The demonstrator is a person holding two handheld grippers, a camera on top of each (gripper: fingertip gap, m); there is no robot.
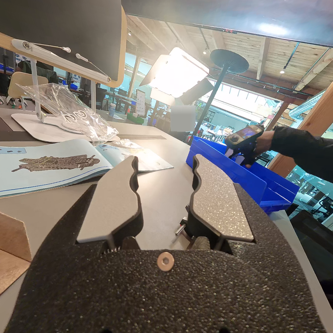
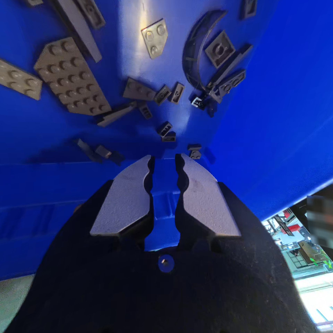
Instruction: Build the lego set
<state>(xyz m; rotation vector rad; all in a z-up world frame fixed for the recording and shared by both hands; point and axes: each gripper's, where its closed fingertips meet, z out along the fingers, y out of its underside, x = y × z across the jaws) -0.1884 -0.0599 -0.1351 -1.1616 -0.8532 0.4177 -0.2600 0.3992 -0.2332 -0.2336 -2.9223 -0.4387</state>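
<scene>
My left gripper (image 1: 164, 158) is open and empty above the grey table (image 1: 162, 207), between an open instruction booklet (image 1: 59, 162) and a blue bin (image 1: 243, 173). My right gripper (image 2: 164, 157) is open and empty, its fingers a small way apart, and it reaches down into the blue bin (image 2: 270, 90). It also shows in the left wrist view (image 1: 241, 144), held by a hand over the bin. Several grey building bricks lie on the bin floor: a large studded wedge plate (image 2: 72, 77), small bricks (image 2: 166, 132) just beyond the fingertips, and one (image 2: 194, 152) beside the right finger.
A white stand (image 1: 54, 126) with a tilted board, clear plastic bags (image 1: 72, 111) and a cardboard piece (image 1: 12, 234) are on the table's left. A bright studio light (image 1: 178, 72) and a black pole (image 1: 210, 100) stand behind. The table edge runs at right. One gripper's finger ends stand about 50 centimeters off the other's.
</scene>
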